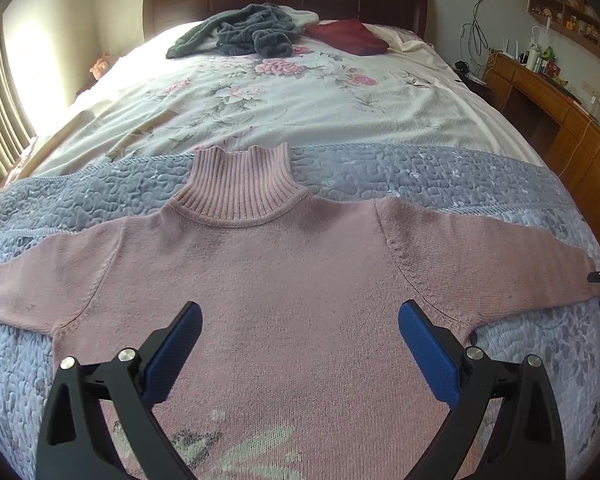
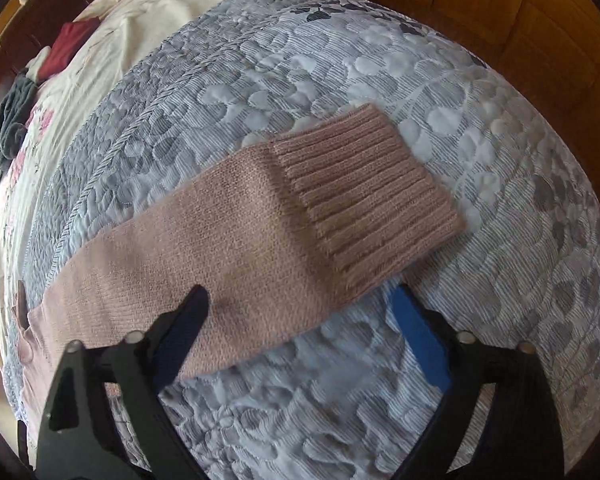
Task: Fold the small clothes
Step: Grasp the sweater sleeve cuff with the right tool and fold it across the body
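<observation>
On the quilted bedspread (image 1: pixel 380 176), a pink sweater (image 1: pixel 284 280) lies flat; left tool (image 1: pixel 300 344) and right tool (image 2: pixel 300 312) gape wide, holding nothing.

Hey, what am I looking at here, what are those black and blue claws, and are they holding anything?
Those are two hand-held grippers, tools a person carries, each with a camera looking along its fingers. The left view shows the left gripper open above a pink sweater spread flat on the bed's grey quilt. The right view shows the right gripper, also open, at the sweater's right sleeve, near its ribbed cuff. Neither holds anything. A pile of other clothes lies near the headboard.
</observation>
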